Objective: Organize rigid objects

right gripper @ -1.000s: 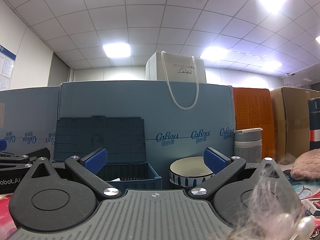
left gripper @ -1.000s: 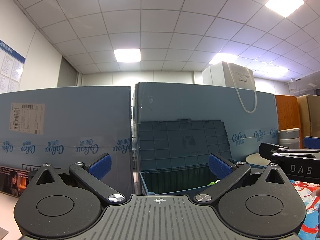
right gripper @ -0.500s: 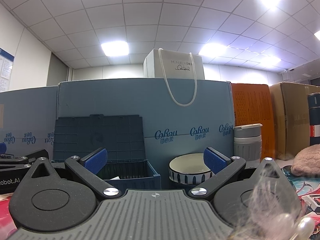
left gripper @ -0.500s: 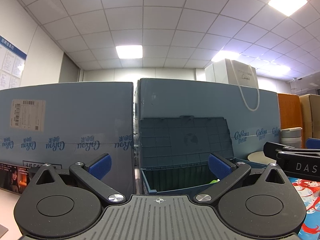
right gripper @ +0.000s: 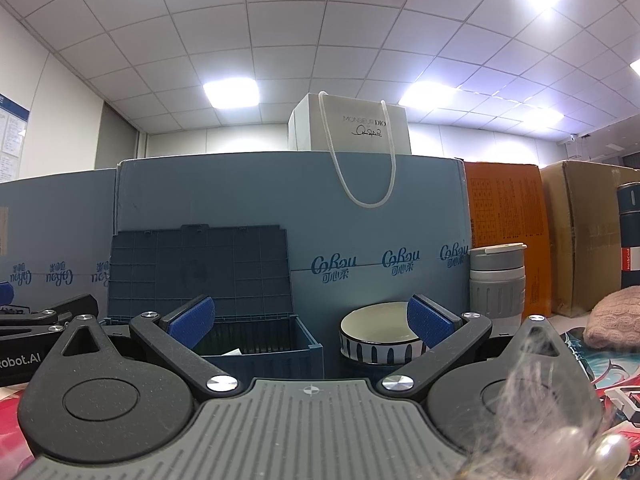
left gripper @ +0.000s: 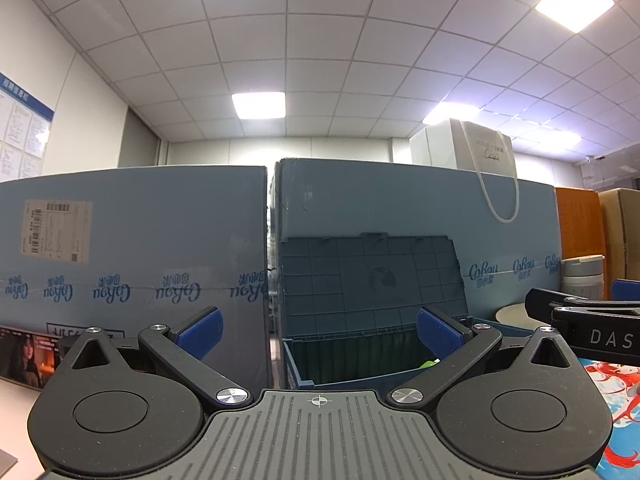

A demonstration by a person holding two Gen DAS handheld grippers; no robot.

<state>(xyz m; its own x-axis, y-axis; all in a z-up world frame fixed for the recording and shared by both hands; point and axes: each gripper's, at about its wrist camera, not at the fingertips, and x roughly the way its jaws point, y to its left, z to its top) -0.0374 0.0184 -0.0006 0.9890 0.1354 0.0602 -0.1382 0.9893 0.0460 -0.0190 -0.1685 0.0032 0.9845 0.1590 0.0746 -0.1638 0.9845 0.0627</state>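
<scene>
both views tilted up slightly | blue bin (right gripper: 260,346) lid up, paper scrap inside | hand-held grippers (left gripper: 318,330) (right gripper: 310,320) wide apart, empty

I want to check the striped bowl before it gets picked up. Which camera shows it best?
The right wrist view: the striped bowl sits ahead between the open right gripper fingers, showing its cream inside and dark-striped wall, right of the blue storage bin. The left wrist view catches only part of its rim behind the other gripper.

Both views tilted slightly upward, storage box (left gripper: 360,356) lower in frame
</scene>
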